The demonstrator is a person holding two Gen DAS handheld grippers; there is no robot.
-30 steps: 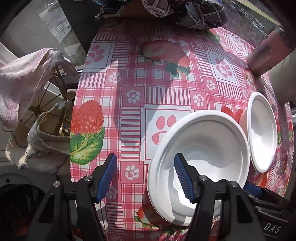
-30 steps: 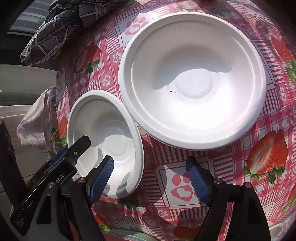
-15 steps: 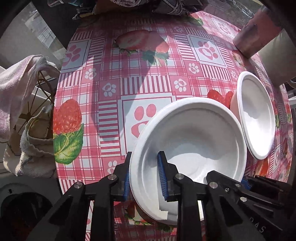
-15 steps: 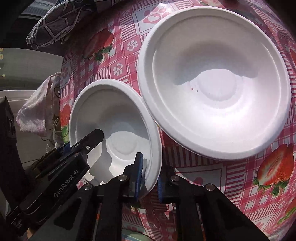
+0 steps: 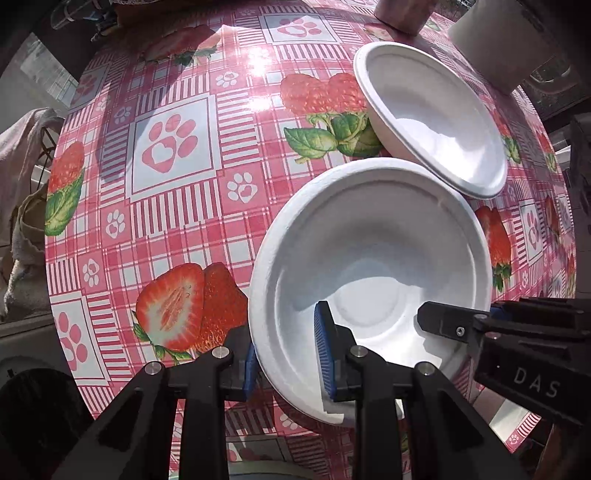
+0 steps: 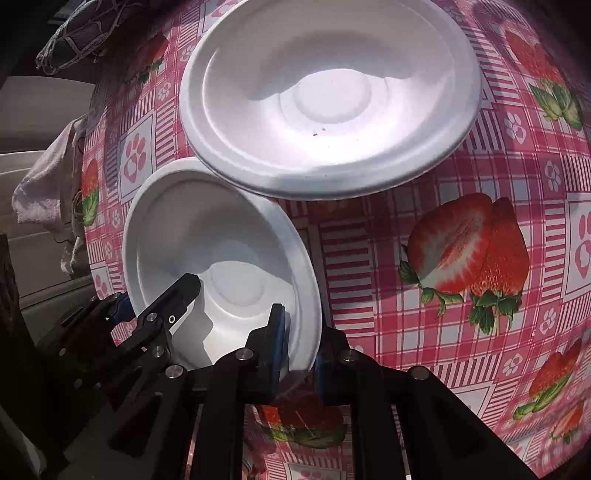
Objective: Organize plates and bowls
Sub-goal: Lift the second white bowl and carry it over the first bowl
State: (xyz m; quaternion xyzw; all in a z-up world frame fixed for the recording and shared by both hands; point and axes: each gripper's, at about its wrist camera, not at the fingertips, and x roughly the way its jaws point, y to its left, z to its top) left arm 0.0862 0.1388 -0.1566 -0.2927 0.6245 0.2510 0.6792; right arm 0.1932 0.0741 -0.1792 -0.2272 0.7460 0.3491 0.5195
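Two white foam dishes are over a pink strawberry tablecloth (image 5: 177, 206). My left gripper (image 5: 288, 354) is shut on the near rim of the larger white plate (image 5: 373, 258), one pad inside and one outside. My right gripper (image 6: 299, 343) is shut on the rim of the smaller white bowl (image 6: 207, 236); its tip also shows at the right of the left wrist view (image 5: 480, 328). The second large white dish (image 6: 332, 92) lies past the bowl, its rim overlapping the bowl's far edge. It also shows in the left wrist view (image 5: 436, 122), tilted.
A pink cup (image 5: 402, 14) and a white container (image 5: 513, 40) stand at the table's far edge. A towel on a wire rack (image 5: 22, 177) hangs off the left edge. A dark patterned cloth (image 6: 81, 33) lies at the far corner.
Both grippers have kept their grip. The left one has swung the plate towards the second dish. The bowl in the right gripper now sits under that dish's rim.
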